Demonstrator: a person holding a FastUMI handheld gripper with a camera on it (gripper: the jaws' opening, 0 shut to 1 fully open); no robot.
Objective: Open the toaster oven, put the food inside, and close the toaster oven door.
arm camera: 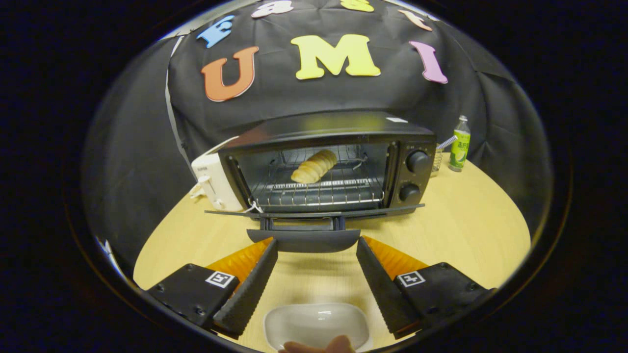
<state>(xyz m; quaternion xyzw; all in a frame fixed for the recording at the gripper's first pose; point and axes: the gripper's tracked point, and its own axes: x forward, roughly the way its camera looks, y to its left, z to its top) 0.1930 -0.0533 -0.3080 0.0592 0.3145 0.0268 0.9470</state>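
The bread [314,166] lies on the rack inside the toaster oven [327,164], whose door [306,226] hangs flat open. The fingers [317,247], spread wide and empty, flank its handle, apparently ready to lift it shut.

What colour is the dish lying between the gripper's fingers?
White, seen in the gripper view: the dish lies empty on the table, between the open gripper fingers.

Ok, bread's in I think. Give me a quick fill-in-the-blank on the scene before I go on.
1. The toaster oven door is ____.
2. The bread roll lies on the oven's wire ____.
3. The tongs are ____, holding nothing, their tips either side of the door handle.
4. The white dish between the fingers is ____.

Missing words: open; rack; open; empty
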